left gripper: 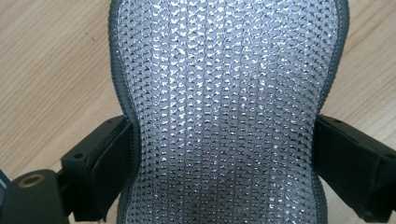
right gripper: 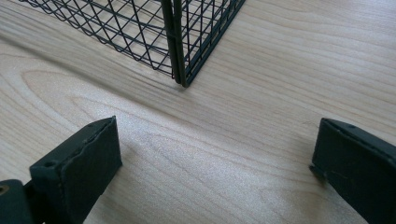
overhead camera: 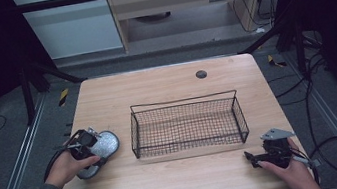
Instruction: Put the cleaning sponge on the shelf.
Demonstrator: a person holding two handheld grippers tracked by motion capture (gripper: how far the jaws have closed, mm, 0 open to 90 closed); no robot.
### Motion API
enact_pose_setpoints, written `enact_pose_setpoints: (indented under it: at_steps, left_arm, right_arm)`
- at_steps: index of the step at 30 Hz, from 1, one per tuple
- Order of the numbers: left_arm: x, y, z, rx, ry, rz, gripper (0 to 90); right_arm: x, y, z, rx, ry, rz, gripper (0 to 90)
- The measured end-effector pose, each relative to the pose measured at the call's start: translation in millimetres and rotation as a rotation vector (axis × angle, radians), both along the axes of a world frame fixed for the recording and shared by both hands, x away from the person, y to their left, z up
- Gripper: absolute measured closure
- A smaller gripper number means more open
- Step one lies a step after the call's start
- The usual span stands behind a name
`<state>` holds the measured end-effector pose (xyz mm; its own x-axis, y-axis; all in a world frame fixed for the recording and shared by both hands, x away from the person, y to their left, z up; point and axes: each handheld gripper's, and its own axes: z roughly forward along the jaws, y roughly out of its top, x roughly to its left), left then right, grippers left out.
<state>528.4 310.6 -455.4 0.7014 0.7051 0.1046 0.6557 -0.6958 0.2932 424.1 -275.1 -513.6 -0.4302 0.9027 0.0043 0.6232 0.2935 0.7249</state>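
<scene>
A silver glittery mesh pad with a grey rim, shaped like a shoe insole [overhead camera: 106,142] [left gripper: 224,70], lies flat on the wooden table at the left. My left gripper [overhead camera: 93,147] [left gripper: 224,140] comes down on it from above. Its two black jaws press against the pad's narrow waist from both sides. A black wire basket [overhead camera: 182,100] [right gripper: 180,46] stands in the middle of the table with nothing inside. My right gripper [overhead camera: 251,159] [right gripper: 217,144] sits low over bare wood just off the basket's near right corner, open and holding nothing.
The wooden table [overhead camera: 164,82] has a small black round cap [overhead camera: 201,74] near its far edge. Dark stands and cables lie on the floor on both sides. A hand and forearm come in from each bottom corner.
</scene>
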Motion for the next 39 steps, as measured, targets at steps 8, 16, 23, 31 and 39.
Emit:
enact_pose_setpoints:
  at_steps: [8, 16, 23, 31, 39]
  left_arm:
    - [-3.1, -6.5, 14.3, 0.015, -0.037, -0.046, 11.9]
    - [-7.9, -16.8, 29.4, 0.021, -0.069, -0.1, 12.7]
    - [-11.0, -19.7, 46.2, 0.028, -0.098, -0.136, 12.9]
    - [-13.5, -26.1, 64.4, 0.038, -0.134, -0.172, 13.3]
    - [-17.7, -44.3, 85.8, 0.034, -0.184, -0.223, 13.4]
  right_arm:
    - [0.0, 0.0, 0.0, 0.0, 0.0, 0.0, 1.5]
    - [0.0, -0.1, 0.0, -0.001, 0.0, 0.002, 1.5]
    - [0.0, 0.0, 0.0, 0.0, 0.0, 0.0, 1.5]
    - [0.0, 0.0, 0.0, 0.0, 0.0, 0.0, 1.5]
    - [0.0, -0.1, 0.0, -0.001, 0.0, 0.001, 1.5]
